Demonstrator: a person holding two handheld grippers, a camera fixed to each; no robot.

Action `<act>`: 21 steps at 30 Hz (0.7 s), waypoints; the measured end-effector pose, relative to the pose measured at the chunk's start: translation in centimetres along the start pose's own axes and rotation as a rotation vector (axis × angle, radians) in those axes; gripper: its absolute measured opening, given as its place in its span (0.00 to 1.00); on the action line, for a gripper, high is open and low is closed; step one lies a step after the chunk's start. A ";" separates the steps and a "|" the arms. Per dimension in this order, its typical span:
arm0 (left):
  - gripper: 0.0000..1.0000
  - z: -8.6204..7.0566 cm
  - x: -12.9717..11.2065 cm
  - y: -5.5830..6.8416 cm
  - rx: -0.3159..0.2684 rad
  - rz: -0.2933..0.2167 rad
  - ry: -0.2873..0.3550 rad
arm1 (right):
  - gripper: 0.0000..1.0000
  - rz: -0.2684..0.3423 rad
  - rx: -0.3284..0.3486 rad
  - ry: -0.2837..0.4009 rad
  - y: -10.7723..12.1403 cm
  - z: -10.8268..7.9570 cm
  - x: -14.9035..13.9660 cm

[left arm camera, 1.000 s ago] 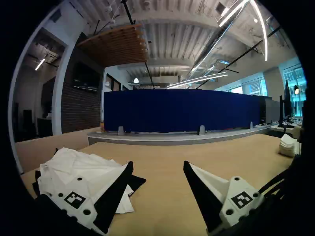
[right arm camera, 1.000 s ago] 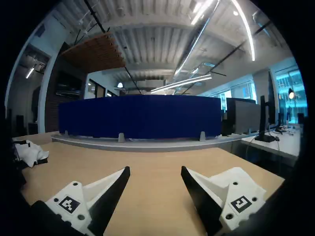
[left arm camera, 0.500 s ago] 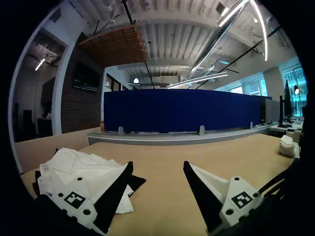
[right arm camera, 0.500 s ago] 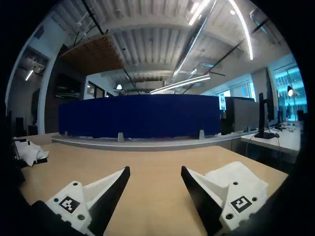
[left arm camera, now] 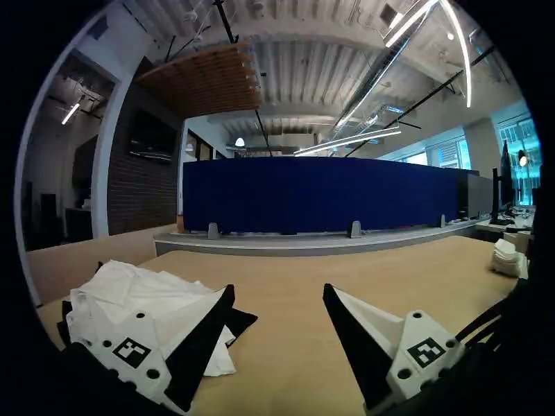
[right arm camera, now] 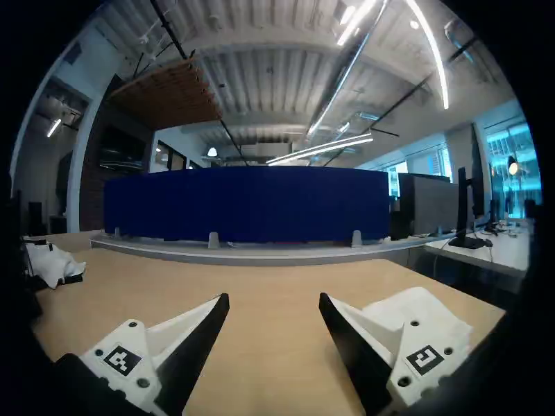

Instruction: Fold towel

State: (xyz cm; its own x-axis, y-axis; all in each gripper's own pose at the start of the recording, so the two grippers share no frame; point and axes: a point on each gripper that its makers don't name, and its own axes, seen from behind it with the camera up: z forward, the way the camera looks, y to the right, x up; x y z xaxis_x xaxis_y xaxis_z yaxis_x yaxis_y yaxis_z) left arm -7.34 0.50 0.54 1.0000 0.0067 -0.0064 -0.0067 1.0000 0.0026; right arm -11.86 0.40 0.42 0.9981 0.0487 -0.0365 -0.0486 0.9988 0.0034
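Observation:
A crumpled white towel point(left arm camera: 146, 291) lies on the wooden table point(left arm camera: 291, 277) at the left, over a dark piece of cloth. My left gripper point(left arm camera: 277, 297) hovers low over the table, open and holding nothing; its left finger point(left arm camera: 201, 333) overlaps the towel's near edge. In the right gripper view the same towel point(right arm camera: 54, 264) sits far off to the left. My right gripper point(right arm camera: 274, 303) is open over bare table with nothing between its fingers. A white folded cloth point(right arm camera: 423, 308) seems to lie just behind its right finger.
A stack of folded white towels point(left arm camera: 508, 255) stands at the table's right edge. A blue partition point(left arm camera: 312, 194) on a grey rail runs along the table's far side. Desks with monitors point(right arm camera: 465, 208) stand beyond the right edge.
The right gripper tipped up a little and came back; the left gripper has not visibly moved. Both stay open.

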 end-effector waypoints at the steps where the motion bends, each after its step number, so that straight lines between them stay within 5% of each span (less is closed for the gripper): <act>1: 0.94 0.0 0.0 0.0 0.000 0.000 0.000 | 1.00 0.000 0.000 0.000 0.0 0.0 0.0; 21: 0.94 0.0 -0.1 0.1 -0.001 0.003 0.000 | 1.00 -0.001 -0.004 -0.002 0.1 0.0 -0.1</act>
State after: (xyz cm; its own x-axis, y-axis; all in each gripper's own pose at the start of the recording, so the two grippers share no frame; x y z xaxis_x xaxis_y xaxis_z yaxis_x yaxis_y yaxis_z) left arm -7.39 0.59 0.55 0.9999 0.0094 -0.0063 -0.0094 1.0000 0.0020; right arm -11.93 0.50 0.38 0.9982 0.0482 -0.0344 -0.0482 0.9988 -0.0004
